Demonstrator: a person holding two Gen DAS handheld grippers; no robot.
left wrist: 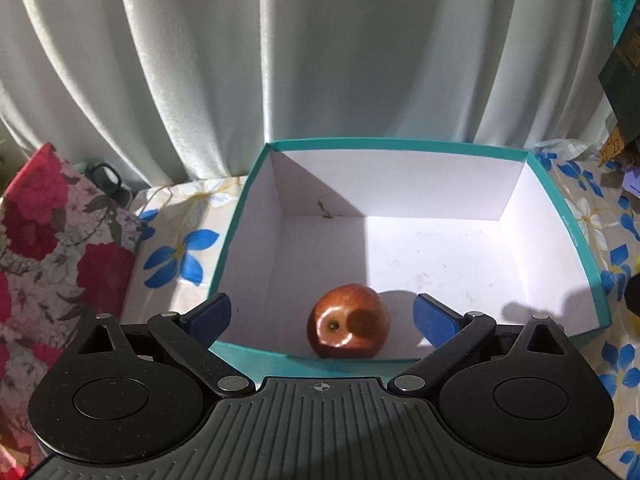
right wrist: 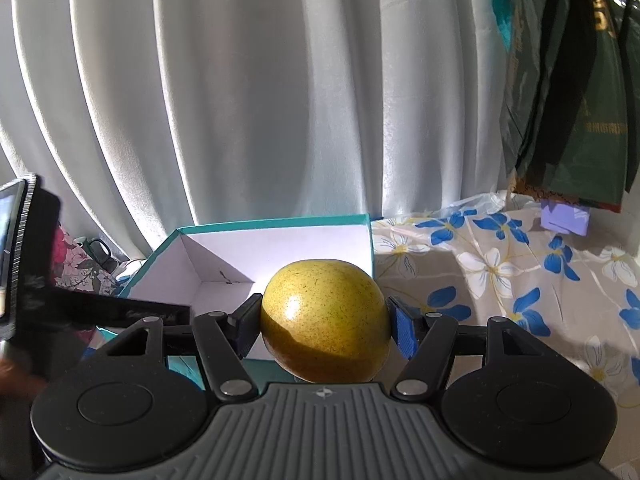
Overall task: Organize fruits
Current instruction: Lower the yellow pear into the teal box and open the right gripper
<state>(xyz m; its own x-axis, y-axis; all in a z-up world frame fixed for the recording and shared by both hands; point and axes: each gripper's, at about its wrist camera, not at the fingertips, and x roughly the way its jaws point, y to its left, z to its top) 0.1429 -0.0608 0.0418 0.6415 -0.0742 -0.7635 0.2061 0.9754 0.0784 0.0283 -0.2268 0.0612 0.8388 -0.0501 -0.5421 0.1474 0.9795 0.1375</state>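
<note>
Teal box (left wrist: pixel 568 232): cardboard, white inside, open-topped, standing on the flowered cloth (left wrist: pixel 180 256) before a pale curtain (left wrist: pixel 320 48). Likely light and fairly stiff, though its thin walls would give under a squeeze; it looks best left where it stands and loaded from above.

Bags (right wrist: pixel 568 80): dark green, hanging at the right of the right wrist view. Gold printing runs across them, too small and skewed to read.

Pear (right wrist: pixel 326 324): yellow-green, speckled, glossy; held in the air by the right gripper (right wrist: pixel 324 326), its blue pads (right wrist: pixel 404 332) pressed on the two sides at the widest part. It hangs just in front of the box's near right corner, not yet over the opening. Judged firm but easily bruised, with a smooth skin that could slip, so a hold across the belly with modest force suits it, and a low release rather than a drop.

Apple (left wrist: pixel 348 322): red, shiny, lying on its side on the box floor close to the near wall, stem hollow turned toward the camera. Round, so it may roll if the box is knocked; probably firm and of middling weight.

Left gripper (left wrist: pixel 322 316): jaws spread wide above the near wall, holding nothing; the apple lies below and between the pads without touching either.

Writing on the box: a faint line of print runs along the right rim, illegible.

Fruit labels: none visible on pear or apple.
</note>
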